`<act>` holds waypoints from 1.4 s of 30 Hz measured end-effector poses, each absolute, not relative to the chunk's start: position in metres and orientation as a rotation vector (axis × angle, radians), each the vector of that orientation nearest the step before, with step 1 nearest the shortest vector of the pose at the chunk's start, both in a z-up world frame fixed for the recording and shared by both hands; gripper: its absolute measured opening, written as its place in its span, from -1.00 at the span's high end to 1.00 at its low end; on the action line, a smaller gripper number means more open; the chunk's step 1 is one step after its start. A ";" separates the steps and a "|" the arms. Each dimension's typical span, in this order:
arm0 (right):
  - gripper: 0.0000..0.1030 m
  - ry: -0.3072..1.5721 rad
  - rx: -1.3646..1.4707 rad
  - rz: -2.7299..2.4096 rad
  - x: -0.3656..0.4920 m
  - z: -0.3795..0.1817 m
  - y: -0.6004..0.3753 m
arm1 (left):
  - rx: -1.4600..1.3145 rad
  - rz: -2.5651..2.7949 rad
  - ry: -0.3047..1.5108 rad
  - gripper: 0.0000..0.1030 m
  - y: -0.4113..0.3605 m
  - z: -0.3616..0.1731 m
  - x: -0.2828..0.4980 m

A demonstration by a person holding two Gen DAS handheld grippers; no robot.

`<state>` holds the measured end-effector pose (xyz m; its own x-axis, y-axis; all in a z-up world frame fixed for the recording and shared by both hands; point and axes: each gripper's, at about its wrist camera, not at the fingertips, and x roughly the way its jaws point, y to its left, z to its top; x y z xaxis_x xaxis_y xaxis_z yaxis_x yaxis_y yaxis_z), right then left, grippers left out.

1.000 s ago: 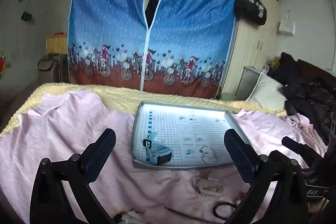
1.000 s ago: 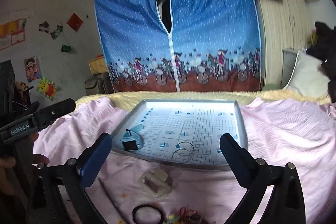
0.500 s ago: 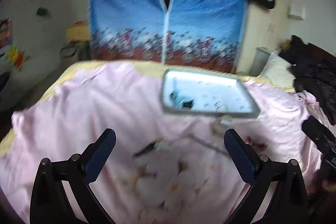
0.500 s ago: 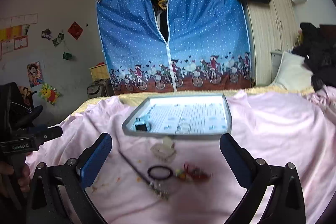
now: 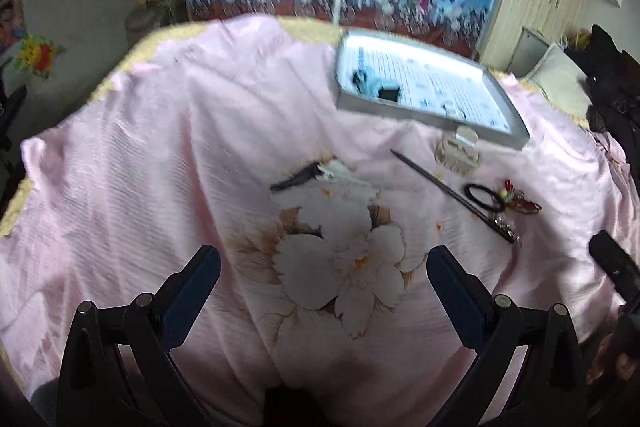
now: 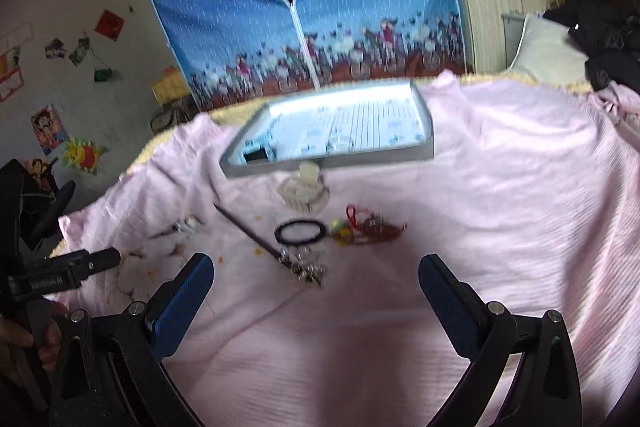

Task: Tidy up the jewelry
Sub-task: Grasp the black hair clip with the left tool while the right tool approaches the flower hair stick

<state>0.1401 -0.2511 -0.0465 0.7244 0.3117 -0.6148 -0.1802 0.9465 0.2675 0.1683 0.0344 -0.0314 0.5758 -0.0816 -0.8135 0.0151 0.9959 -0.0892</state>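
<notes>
Both tools, left (image 5: 323, 267) and right (image 6: 316, 277), are held wide open and empty above the pink sheet (image 6: 500, 187) on the bed. A black hair tie (image 6: 299, 231), a dark hairpin (image 6: 256, 235), a clear clip (image 6: 303, 191) and what seems a red charm (image 6: 372, 225), blurred, are laid just before the gray tray (image 6: 332, 161).

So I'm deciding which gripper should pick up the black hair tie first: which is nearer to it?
Right. The right gripper is just behind the black hair tie, almost in line. The left gripper is off to its left, over the flower print.
</notes>
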 end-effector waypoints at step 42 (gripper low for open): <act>-0.44 0.968 0.204 0.534 0.221 -0.107 -0.196 | -0.004 -0.449 1.258 0.73 0.067 -0.077 0.287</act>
<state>0.2205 -0.1964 -0.1066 0.4504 0.5172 -0.7277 -0.3395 0.8531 0.3962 0.2870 0.0671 -0.0774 0.2327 -0.3292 -0.9151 0.3245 0.9133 -0.2461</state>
